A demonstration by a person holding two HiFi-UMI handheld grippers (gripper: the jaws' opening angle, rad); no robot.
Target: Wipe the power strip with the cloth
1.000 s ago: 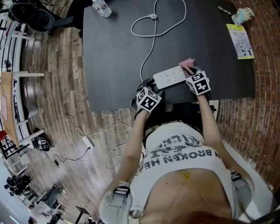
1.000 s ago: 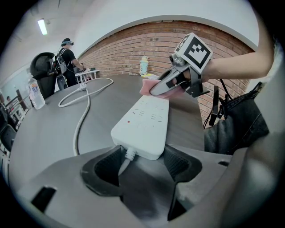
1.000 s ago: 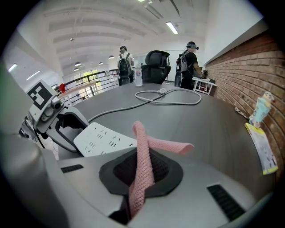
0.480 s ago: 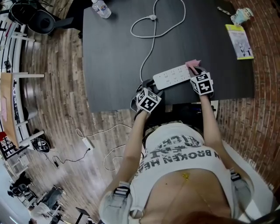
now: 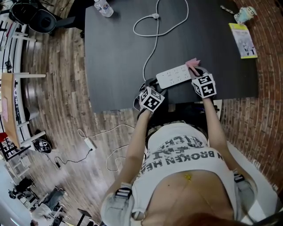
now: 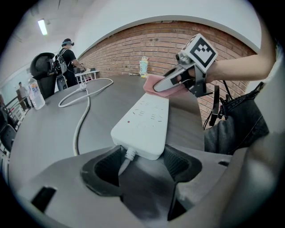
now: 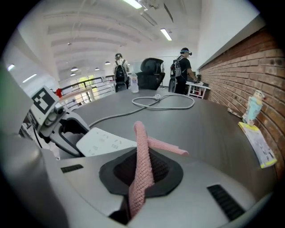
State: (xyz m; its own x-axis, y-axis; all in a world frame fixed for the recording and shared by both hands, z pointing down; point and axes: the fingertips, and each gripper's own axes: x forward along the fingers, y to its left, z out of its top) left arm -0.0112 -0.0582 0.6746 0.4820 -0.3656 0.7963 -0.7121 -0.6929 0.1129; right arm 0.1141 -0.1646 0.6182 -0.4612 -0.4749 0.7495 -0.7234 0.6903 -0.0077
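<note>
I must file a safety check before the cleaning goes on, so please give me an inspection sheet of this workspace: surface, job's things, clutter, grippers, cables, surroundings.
Surface: dark table, beside a brick wall.
Job's things: white power strip lies flat near the front edge; pink cloth is at its far end.
Clutter: bottle, booklet and small cup along the far edges, apart from the strip.
Grippers: left gripper shut on the strip's cable end; right gripper shut on the cloth.
Cables: the strip's cable loops over the table, and its plug lies there loose; a white block with its own cable lies on the floor.
Surroundings: wood floor; people standing far behind.
</note>
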